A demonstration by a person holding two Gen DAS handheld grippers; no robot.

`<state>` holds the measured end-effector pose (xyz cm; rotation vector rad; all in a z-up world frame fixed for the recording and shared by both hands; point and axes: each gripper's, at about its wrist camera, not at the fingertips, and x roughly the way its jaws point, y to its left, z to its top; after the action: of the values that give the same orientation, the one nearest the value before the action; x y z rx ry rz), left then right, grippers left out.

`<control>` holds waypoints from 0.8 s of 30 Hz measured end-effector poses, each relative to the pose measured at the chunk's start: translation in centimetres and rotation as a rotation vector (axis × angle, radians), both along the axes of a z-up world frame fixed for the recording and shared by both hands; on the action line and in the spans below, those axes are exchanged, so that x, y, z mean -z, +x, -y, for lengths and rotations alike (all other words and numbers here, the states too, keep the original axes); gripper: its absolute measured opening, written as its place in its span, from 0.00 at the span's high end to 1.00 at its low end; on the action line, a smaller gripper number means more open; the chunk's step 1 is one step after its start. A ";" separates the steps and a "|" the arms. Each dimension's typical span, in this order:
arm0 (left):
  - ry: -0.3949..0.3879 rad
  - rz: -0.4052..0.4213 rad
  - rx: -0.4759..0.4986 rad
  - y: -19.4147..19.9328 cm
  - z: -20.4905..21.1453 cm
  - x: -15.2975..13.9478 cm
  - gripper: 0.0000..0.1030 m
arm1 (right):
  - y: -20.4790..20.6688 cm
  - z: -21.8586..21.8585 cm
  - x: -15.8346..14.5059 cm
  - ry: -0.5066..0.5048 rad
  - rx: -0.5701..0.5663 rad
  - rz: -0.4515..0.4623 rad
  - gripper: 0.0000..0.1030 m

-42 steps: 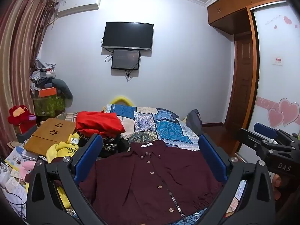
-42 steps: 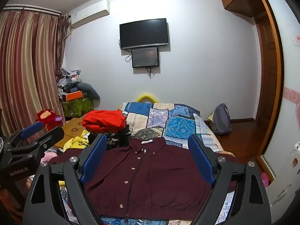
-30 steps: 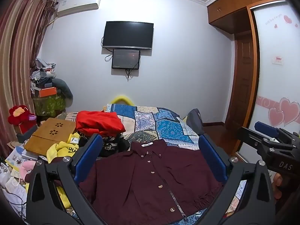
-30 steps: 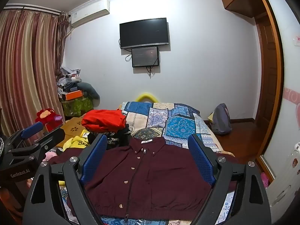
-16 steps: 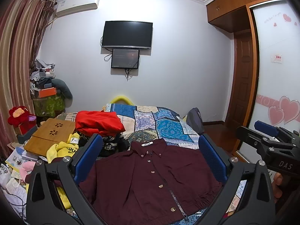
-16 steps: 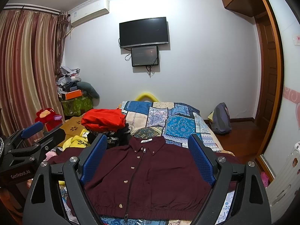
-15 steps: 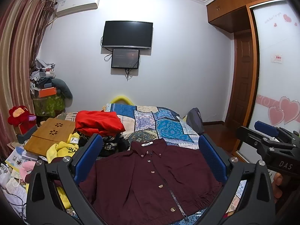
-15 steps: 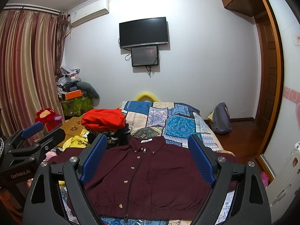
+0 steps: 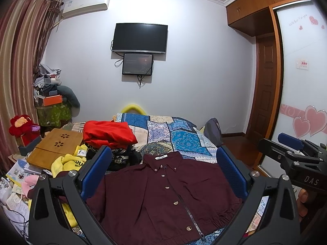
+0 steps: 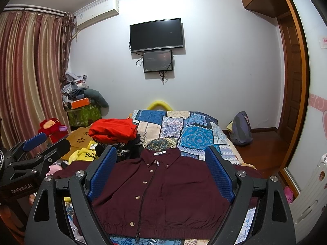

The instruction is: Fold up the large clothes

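Note:
A dark maroon jacket (image 9: 163,192) (image 10: 163,189) with buttons and a front zip lies spread flat, collar away from me, on the near end of the patchwork bed (image 9: 179,140). My left gripper (image 9: 163,171) hovers above it, open, its blue pads wide apart with nothing between them. My right gripper (image 10: 161,169) is likewise open and empty over the jacket. Each gripper shows in the other's view: the right one (image 9: 294,155) at the far right, the left one (image 10: 34,153) at the far left. The sleeves are partly hidden behind the gripper frames.
A folded red garment (image 9: 108,133) sits on dark clothes left of the collar, beside yellow clothing (image 9: 69,163) and a wooden lap desk (image 9: 55,149). A backpack (image 10: 240,128) stands on the floor right of the bed. A wardrobe door (image 9: 302,102) lines the right side.
Both grippers stay open and almost still over the jacket; the views shift only slightly. The jacket has not moved.

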<state>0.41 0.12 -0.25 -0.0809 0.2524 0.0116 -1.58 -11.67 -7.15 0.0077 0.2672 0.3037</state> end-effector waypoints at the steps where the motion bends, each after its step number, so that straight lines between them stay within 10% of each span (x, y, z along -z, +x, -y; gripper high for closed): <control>1: -0.001 -0.001 0.000 0.1 0.0 0.0 0.00 | 0.0 0.0 0.0 0.000 -0.001 0.000 0.17; 24: 0.002 0.003 0.001 0.0 0.0 0.1 0.00 | 0.0 0.0 -0.2 0.000 0.000 -0.003 0.17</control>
<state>0.41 0.08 -0.35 -0.0790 0.2495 0.0110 -1.60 -11.68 -6.98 0.0086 0.2702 0.3033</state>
